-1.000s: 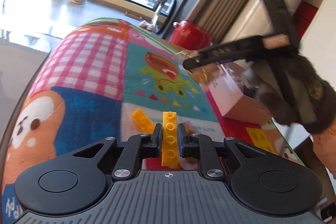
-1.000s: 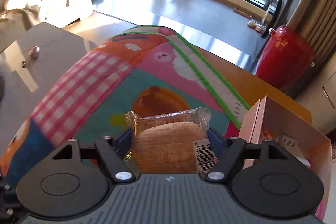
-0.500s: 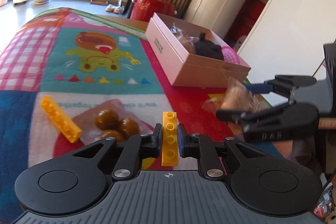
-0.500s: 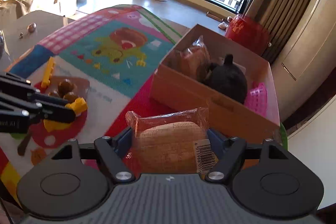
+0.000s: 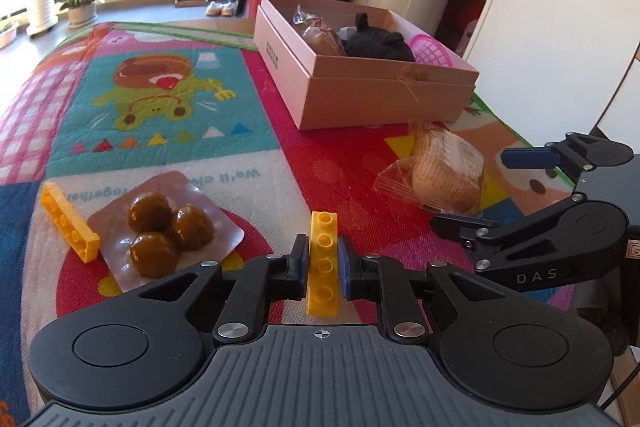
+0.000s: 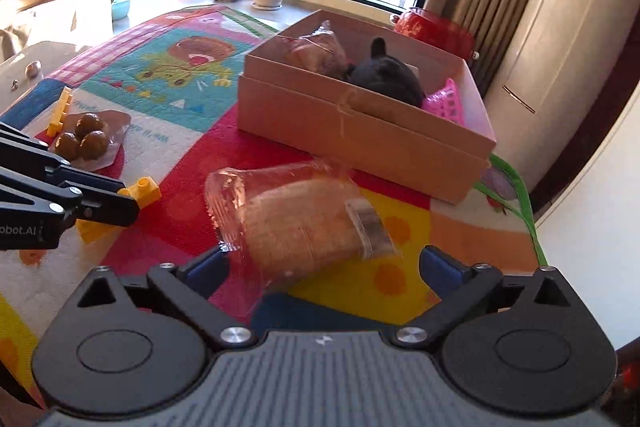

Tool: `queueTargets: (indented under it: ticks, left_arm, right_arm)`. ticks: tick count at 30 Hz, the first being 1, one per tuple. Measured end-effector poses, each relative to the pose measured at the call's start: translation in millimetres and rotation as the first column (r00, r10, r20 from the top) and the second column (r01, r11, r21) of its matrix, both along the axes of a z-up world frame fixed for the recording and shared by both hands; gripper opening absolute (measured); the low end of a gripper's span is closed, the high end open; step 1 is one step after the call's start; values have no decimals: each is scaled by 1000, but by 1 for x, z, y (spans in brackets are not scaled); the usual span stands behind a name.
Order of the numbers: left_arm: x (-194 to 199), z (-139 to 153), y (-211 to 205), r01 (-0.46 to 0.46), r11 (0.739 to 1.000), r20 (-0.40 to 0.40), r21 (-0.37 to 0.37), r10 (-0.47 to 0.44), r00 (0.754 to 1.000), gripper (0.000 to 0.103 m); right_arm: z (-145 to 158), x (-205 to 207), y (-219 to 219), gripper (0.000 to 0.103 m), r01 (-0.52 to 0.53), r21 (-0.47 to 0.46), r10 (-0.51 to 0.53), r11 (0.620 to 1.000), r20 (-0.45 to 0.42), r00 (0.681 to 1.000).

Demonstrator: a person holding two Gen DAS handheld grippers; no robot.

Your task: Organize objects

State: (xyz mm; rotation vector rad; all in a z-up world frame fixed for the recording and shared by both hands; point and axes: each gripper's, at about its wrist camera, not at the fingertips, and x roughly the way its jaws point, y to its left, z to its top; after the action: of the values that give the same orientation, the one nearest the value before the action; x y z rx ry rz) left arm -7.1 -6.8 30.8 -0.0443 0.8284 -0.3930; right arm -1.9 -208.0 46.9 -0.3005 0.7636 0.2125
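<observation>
A wrapped bread (image 6: 298,223) lies on the play mat (image 5: 168,143), just in front of the pink box (image 5: 360,83) that stands near the mat's far right corner. The right gripper (image 6: 322,267) sits behind the bread, jaws spread wide and gripping nothing. The left gripper (image 5: 323,263) is clenched on an upright yellow brick (image 5: 322,263). Toward the mat's left edge, a second brick (image 5: 70,223) touches a pack of brown balls (image 5: 166,231). Inside the box are another wrapped bread (image 6: 316,53), a black toy (image 6: 386,79) and a pink basket (image 6: 444,105).

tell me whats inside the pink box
Inside the pink box: a wrapped pastry, a black plush toy and a pink plastic basket. Anything beneath them, and the box floor, is hidden.
</observation>
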Motion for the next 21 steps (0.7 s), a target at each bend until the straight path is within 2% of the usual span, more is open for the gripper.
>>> queueTargets:
  ticks: [4, 11, 16, 21]
  left_arm:
    - [-3, 1, -12, 22, 998, 16, 66, -23, 1000, 18]
    - [-8, 2, -26, 61, 985, 38, 162, -68, 997, 24]
    - [-12, 2, -25, 76, 985, 25, 157, -81, 996, 25]
    - [-16, 0, -16, 73, 991, 26, 110, -76, 997, 25]
  right_arm:
    - [-7, -3, -14, 103, 45, -1, -45, 999, 3, 999]
    - [-8, -5, -37, 103, 87, 83, -85, 993, -27, 996]
    - [-1, -11, -36, 103, 45, 148, -39, 988, -40, 998]
    - [11, -10, -28, 103, 20, 184, -16, 983, -19, 1000]
